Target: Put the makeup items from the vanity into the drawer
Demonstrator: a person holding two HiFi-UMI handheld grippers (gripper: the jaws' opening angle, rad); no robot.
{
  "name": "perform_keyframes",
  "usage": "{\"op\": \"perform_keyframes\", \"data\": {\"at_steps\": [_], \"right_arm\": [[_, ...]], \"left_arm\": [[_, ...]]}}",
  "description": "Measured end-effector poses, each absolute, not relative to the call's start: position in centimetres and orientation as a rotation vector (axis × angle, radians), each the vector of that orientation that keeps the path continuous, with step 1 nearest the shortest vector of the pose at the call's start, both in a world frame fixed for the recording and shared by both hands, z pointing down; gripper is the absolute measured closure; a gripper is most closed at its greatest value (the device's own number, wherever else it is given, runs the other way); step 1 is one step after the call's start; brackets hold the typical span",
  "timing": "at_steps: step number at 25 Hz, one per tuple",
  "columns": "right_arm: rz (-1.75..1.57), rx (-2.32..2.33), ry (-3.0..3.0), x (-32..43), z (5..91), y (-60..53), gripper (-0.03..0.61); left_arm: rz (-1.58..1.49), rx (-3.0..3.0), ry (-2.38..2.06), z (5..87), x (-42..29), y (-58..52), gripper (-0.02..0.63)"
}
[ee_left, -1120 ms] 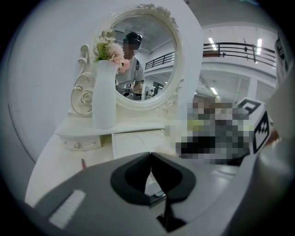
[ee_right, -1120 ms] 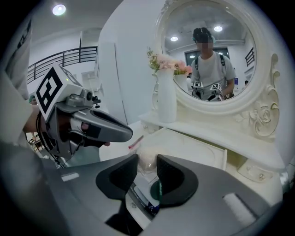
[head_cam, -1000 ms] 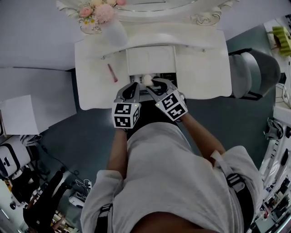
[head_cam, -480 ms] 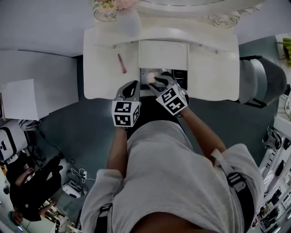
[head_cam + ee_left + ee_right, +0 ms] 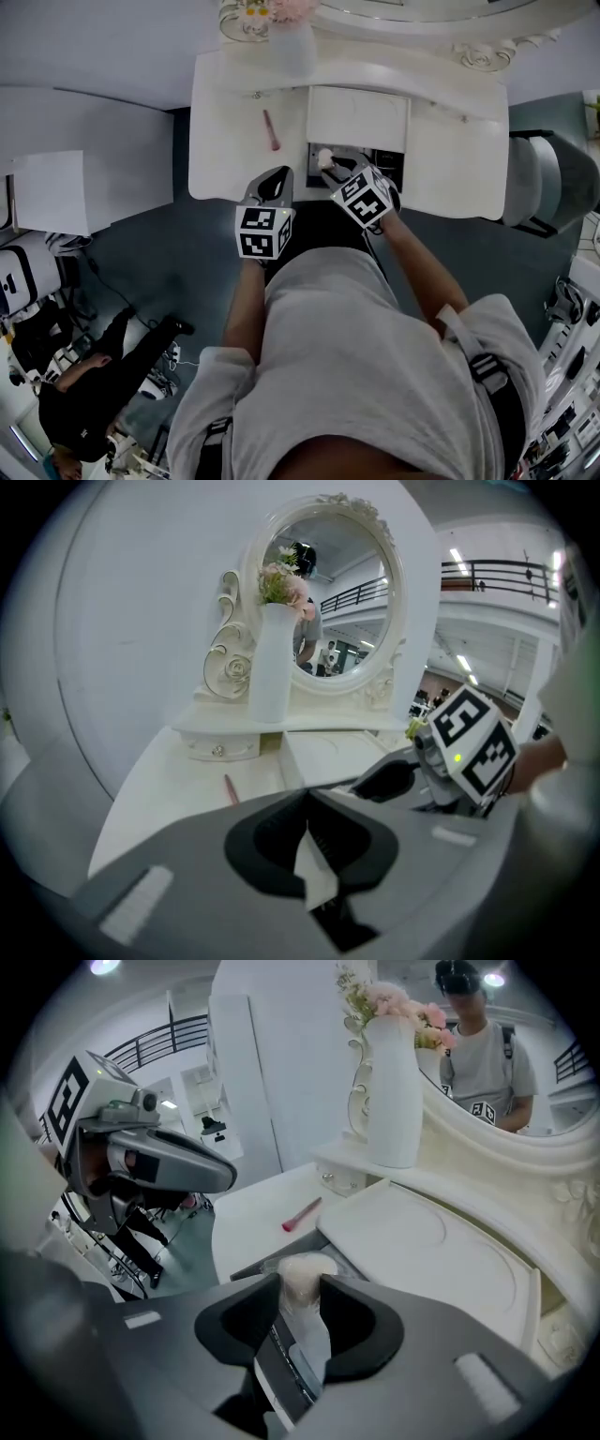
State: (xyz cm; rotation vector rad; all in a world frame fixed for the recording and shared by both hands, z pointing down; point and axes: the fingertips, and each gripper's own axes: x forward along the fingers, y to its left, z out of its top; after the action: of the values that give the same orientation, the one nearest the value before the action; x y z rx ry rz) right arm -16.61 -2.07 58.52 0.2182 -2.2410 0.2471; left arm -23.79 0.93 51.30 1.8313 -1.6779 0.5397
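- A cream, rounded makeup sponge in clear wrap is clamped between the jaws of the right gripper, which are pressed against both its sides.
- In the head view, that sponge is held over the left end of the open drawer in the front of the white vanity table; whether the drawer's floor is touched cannot be told.
- The left gripper is seen with its jaws pressed together and nothing between them; it is held just left of the right gripper, at the table's front edge.
- A slim pink-red makeup pencil is seen lying on the tabletop, left of the drawer and apart from both grippers.
- A tall white vase of pink flowers is placed at the back of the table, beside the oval mirror in an ornate white frame.
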Motion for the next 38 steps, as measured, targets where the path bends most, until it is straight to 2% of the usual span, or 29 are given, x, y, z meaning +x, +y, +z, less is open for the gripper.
{"op": "perform_keyframes", "data": {"at_steps": [7, 14, 17, 19, 20, 30, 38], "right_arm": [[0.226, 0.246, -2.185, -16.6, 59.8, -2.5, 0.421], [0.322, 0.304, -2.227, -15.9, 58.8, -3.1, 0.357], [0.360, 0.363, -2.286, -14.9, 56.7, -3.3, 0.395], [0.366, 0.431, -2.341, -13.8, 55.0, -3.7, 0.502], [0.375, 0.461, -2.368, -13.4, 54.3, -3.8, 0.577], [0.420, 0.534, -2.388, -10.6, 54.3, -4.3, 0.579], [0.460, 0.615, -2.346, -8.3, 55.0, -4.9, 0.578]], "left_arm": [[0.579, 1.751, -1.648, 53.2, -25.5, 0.3, 0.611], [0.603, 1.661, -1.629, 55.1, -28.5, -1.7, 0.611], [0.668, 1.612, -1.636, 55.9, -30.4, -2.6, 0.611], [0.703, 1.583, -1.635, 56.3, -31.4, -3.2, 0.611], [0.716, 1.573, -1.634, 56.5, -31.8, -3.6, 0.611], [0.805, 1.519, -1.594, 59.2, -32.2, -5.9, 0.607], [0.816, 1.424, -1.538, 62.5, -32.6, -6.4, 0.486]]}}
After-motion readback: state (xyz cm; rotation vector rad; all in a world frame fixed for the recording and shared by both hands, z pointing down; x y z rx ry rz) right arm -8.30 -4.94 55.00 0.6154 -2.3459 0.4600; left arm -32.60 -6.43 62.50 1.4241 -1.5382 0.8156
